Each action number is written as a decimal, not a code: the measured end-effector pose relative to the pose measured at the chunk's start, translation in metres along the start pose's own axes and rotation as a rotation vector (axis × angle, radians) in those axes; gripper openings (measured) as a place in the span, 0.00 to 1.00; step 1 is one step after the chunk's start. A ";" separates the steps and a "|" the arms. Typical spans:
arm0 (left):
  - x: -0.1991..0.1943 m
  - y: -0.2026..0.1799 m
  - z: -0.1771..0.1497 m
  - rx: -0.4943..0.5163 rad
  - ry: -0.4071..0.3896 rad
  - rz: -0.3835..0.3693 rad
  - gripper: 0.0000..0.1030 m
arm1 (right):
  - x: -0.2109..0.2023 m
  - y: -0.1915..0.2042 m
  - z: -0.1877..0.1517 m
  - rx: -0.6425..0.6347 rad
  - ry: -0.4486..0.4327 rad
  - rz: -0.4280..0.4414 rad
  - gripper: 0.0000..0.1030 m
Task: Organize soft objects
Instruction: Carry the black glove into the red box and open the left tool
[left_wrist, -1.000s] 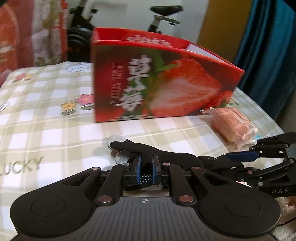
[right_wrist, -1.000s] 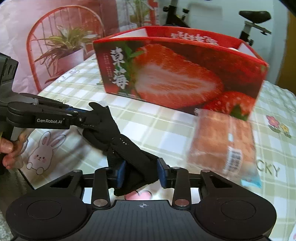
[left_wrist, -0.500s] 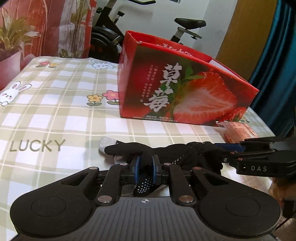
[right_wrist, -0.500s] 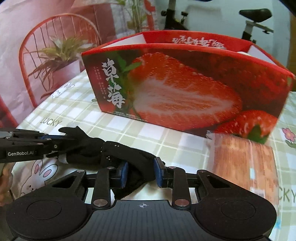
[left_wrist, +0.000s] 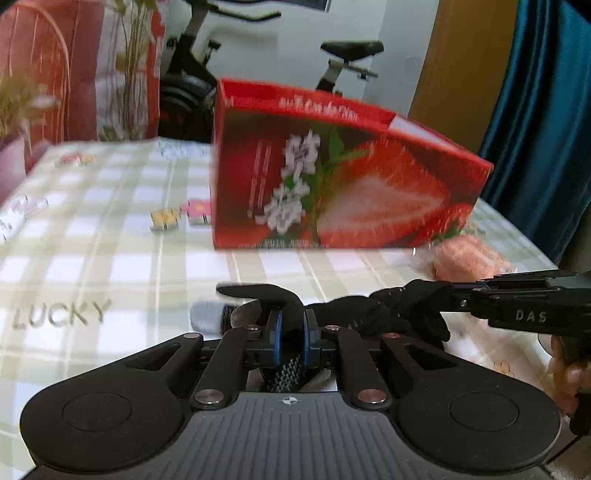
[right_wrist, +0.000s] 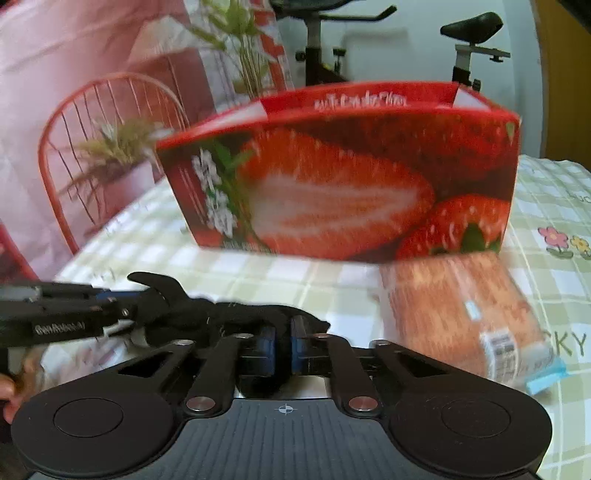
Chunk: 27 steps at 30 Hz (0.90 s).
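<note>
Left wrist view: the left gripper (left_wrist: 291, 328) is clenched on one end of a black glove (left_wrist: 354, 314), with fabric pinched between its blue pads. The right gripper (left_wrist: 461, 286) enters from the right edge of this view and is clamped on the other end of the same glove, so the glove is stretched between the two tools above the table (left_wrist: 110, 266).

Right wrist view: the right gripper (right_wrist: 282, 339) has its blue pads drawn close together on black glove (right_wrist: 207, 314) fabric. The left gripper (right_wrist: 129, 299) reaches in from the left edge, its fingers closed on the glove's finger end.

Edges and room:
- The red strawberry box (left_wrist: 332, 184) stands upright on the table beyond the glove, open at the top, well apart from both tools. A band of bare checked tablecloth lies between the glove and the box's near wall.
- The packaged bread (right_wrist: 461, 314) lies just beside the box's near right corner; whether it touches the box cannot be told.
- The left half of the table shows open cloth, printed with "LUCKY" and small flowers.
- A grey patch (left_wrist: 207, 314) shows just beside the glove near the left gripper; what it is cannot be told.

Count:
- Gloves: one.
- Bread packages: one.
- Boxes: one.
- Grippers: two.
- Behind the table: one red wire chair (right_wrist: 92, 147), one exercise bike (left_wrist: 332, 62), one blue curtain (left_wrist: 546, 129).
</note>
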<state>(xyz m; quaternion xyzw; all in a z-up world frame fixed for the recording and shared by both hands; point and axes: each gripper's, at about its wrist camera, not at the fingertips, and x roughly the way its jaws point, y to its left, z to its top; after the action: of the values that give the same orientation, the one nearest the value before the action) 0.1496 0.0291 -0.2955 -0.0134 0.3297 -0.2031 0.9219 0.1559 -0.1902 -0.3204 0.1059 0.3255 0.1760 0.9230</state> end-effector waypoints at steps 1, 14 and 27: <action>-0.003 -0.001 0.004 -0.004 -0.019 -0.003 0.11 | -0.005 -0.001 0.005 0.006 -0.025 0.010 0.07; -0.036 -0.038 0.110 0.123 -0.261 -0.014 0.11 | -0.059 -0.017 0.097 -0.055 -0.302 0.021 0.07; 0.041 -0.043 0.163 0.168 -0.137 0.008 0.14 | -0.005 -0.062 0.149 -0.061 -0.219 -0.073 0.07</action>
<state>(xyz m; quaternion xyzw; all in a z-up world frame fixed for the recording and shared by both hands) 0.2629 -0.0439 -0.1861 0.0515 0.2477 -0.2252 0.9409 0.2627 -0.2610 -0.2228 0.0844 0.2208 0.1396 0.9616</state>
